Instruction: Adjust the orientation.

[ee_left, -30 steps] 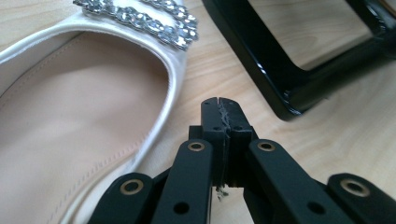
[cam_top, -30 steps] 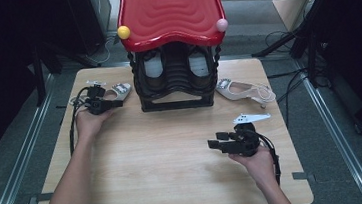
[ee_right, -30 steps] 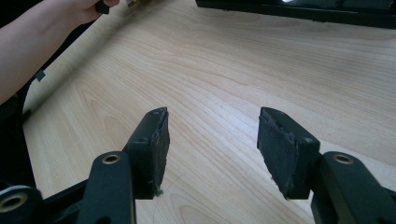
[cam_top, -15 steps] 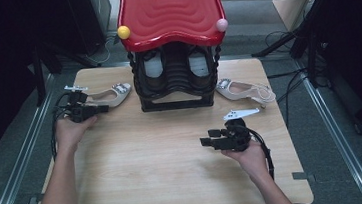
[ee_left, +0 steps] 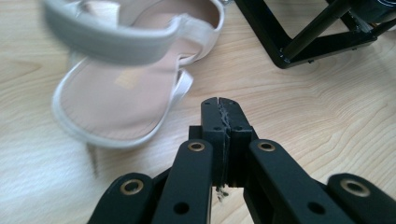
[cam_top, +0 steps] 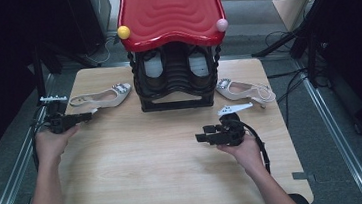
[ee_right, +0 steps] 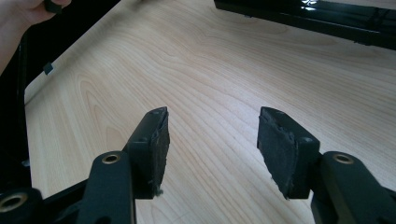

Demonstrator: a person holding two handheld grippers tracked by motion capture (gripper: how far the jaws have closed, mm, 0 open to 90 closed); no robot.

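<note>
Left sandal [ee_left: 130,79] just beyond closed left hand-held gripper [ee_left: 223,105], apart.

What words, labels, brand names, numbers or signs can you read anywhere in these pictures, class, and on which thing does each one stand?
None can be read.
Left shoe: a small yellowish patch on the insole, perhaps a brand stamp, too blurred to read.
Right shoe: no legible mark.
Red-topped rack: plain wavy surface, no lettering.
Left gripper and right gripper: no print on either.
Wooden table: only grain.

Grey floor [cam_top: 322,133] surrounds the wooden table [cam_top: 151,175]; dark surroundings.
</note>
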